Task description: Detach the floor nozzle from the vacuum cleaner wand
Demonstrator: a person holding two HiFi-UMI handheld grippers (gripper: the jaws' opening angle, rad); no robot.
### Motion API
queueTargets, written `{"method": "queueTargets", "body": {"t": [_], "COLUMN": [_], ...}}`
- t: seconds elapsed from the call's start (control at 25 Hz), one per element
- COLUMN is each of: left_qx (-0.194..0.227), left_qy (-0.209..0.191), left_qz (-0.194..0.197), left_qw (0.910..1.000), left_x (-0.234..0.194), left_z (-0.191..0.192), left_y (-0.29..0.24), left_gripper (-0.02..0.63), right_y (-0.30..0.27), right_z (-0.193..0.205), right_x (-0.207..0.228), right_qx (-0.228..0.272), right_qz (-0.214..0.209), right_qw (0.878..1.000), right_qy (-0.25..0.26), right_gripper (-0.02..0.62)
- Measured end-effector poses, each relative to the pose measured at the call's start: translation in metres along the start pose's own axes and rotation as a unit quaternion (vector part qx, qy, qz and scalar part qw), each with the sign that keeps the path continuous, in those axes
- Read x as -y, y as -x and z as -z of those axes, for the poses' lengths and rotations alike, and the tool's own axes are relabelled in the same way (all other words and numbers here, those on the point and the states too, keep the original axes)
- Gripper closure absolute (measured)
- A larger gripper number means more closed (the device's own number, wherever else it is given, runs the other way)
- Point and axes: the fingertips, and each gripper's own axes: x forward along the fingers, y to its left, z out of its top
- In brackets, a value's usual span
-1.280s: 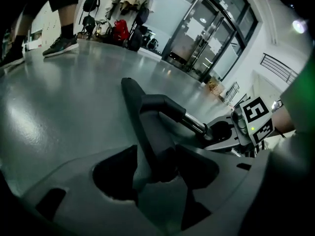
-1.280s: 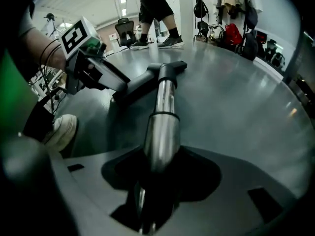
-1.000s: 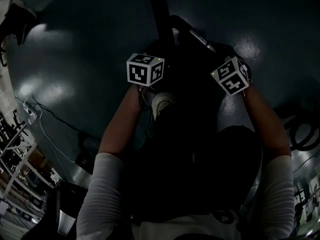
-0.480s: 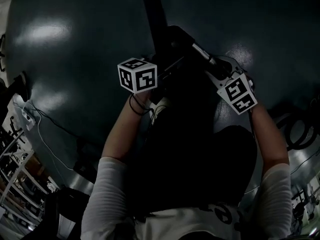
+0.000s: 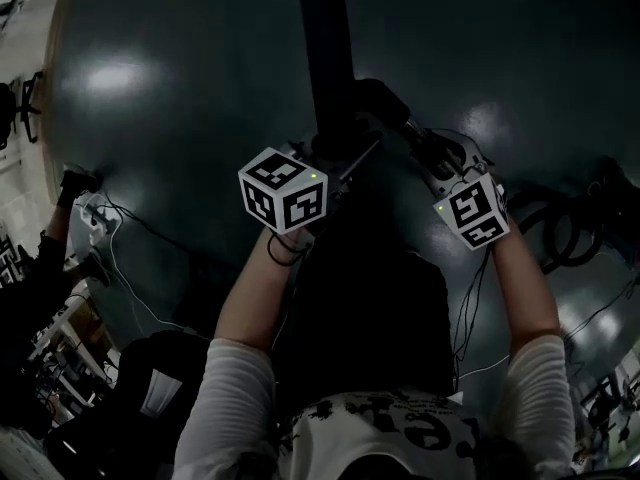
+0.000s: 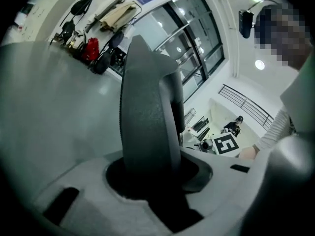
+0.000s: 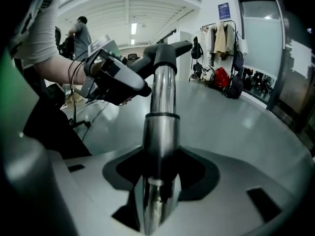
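The person stands over a dark, glossy floor (image 5: 180, 118) with both arms stretched forward, white sleeves (image 5: 225, 398) at the near edge of the head view. The floor nozzle (image 5: 326, 58) shows as a long black bar at the far centre, its neck running near and right into the wand (image 5: 418, 140).

The left gripper (image 5: 328, 158) reaches from its marker cube (image 5: 285, 190) up to the near end of the nozzle. In the left gripper view, the nozzle's grey textured body (image 6: 147, 117) rises straight out of the gap of the left gripper (image 6: 152, 181). The jaws have just been closing and now pinch this body, which fills the space between them.

The right gripper (image 5: 432, 158) lies to the right of the left one, along the wand. In the right gripper view, the shiny metal tube of the wand (image 7: 161, 102) stands between the jaws of the right gripper (image 7: 157, 186), which are clamped on it. The tube runs far up to a black elbow (image 7: 165, 50) of the nozzle, and the two parts look joined there. The left gripper (image 7: 115, 80) shows just left of that tube.

Thin cables (image 5: 112, 243) trail over the floor at the left, and a coiled hose (image 5: 560, 230) lies at the right.
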Motion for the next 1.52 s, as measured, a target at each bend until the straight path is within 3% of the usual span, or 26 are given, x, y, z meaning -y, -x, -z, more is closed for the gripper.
{"method": "queueTargets", "body": {"t": [0.2, 0.48, 0.6, 0.76, 0.92, 1.12, 1.52], "left_qx": [-0.008, -0.003, -0.002, 0.004, 0.031, 0.038, 0.042], "left_qy": [-0.054, -0.143, -0.177, -0.218, -0.275, -0.308, -0.317], "left_qz": [0.004, 0.001, -0.001, -0.009, -0.013, -0.019, -0.073], "left_qw": [0.9985, 0.9897, 0.9842, 0.9759, 0.9608, 0.9505, 0.9448], "left_x": [0.150, 0.359, 0.435, 0.515, 0.567, 0.603, 0.628], "left_z": [-0.080, -0.166, -0.187, -0.186, -0.182, -0.160, -0.166], "left_y": [0.060, 0.146, 0.171, 0.198, 0.207, 0.216, 0.227], "left_gripper": [0.491, 0.491, 0.491, 0.491, 0.491, 0.490, 0.490], "right_y": [0.138, 0.329, 0.399, 0.470, 0.517, 0.546, 0.560], "right_z": [-0.081, -0.179, -0.206, -0.214, -0.211, -0.195, -0.208], "right_x": [-0.021, -0.061, -0.076, -0.109, -0.123, -0.145, -0.150], "right_qx": [-0.005, 0.017, 0.046, 0.070, 0.077, 0.082, 0.124], "right_qz": [-0.010, -0.012, 0.006, 0.020, 0.056, 0.078, 0.114], "right_qw": [1.000, 1.000, 0.999, 0.997, 0.995, 0.994, 0.985], "right_qy": [-0.019, 0.006, 0.008, -0.002, 0.002, -0.001, -0.048], "right_gripper": [0.410, 0.411, 0.411, 0.411, 0.410, 0.411, 0.410]}}
